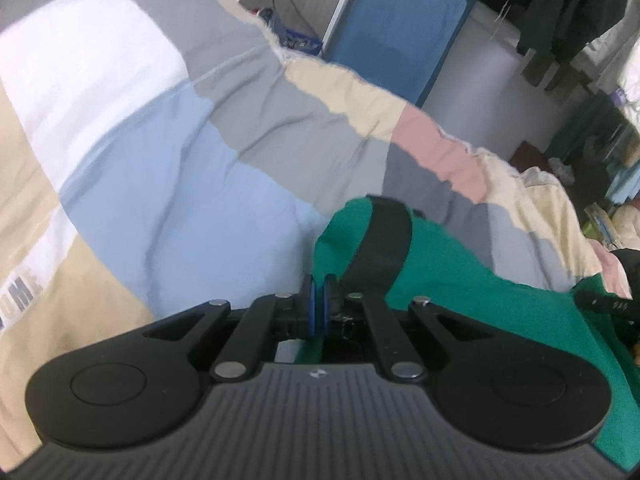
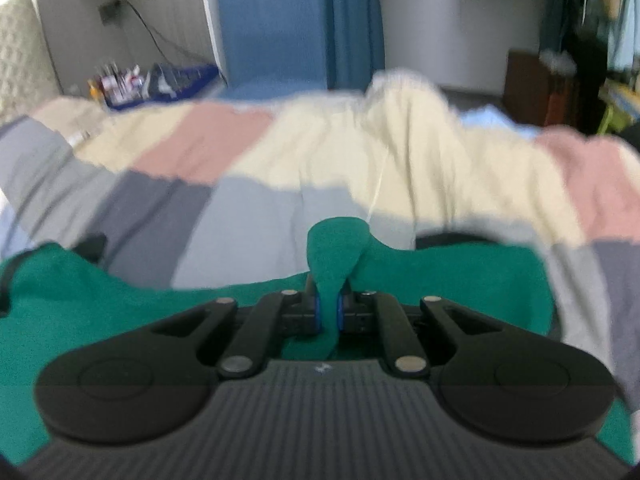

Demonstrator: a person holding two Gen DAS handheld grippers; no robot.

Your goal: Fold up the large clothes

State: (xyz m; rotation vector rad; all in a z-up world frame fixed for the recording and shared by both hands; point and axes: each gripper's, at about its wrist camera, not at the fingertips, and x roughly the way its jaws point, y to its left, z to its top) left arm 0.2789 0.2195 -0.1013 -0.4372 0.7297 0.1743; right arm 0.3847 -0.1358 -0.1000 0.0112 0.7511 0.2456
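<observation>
One green garment [image 2: 440, 276] with a black band [image 1: 384, 240], bunched on the patchwork quilt [image 1: 168, 168]. Both claws, left gripper [image 1: 319, 300] and right gripper [image 2: 329, 308], are pinched tight on its fabric.

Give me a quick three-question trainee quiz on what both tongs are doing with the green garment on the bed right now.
1. True or false: the right tongs are shut on a bunch of the green garment.
2. Which trims the garment near the left tongs? A) black band B) white lace C) red zipper
3. Fill in: the garment lies on a colour-block ______.

Key:
1. True; green fabric is pinched between the pads.
2. A, the black band.
3. Quilt.
</observation>
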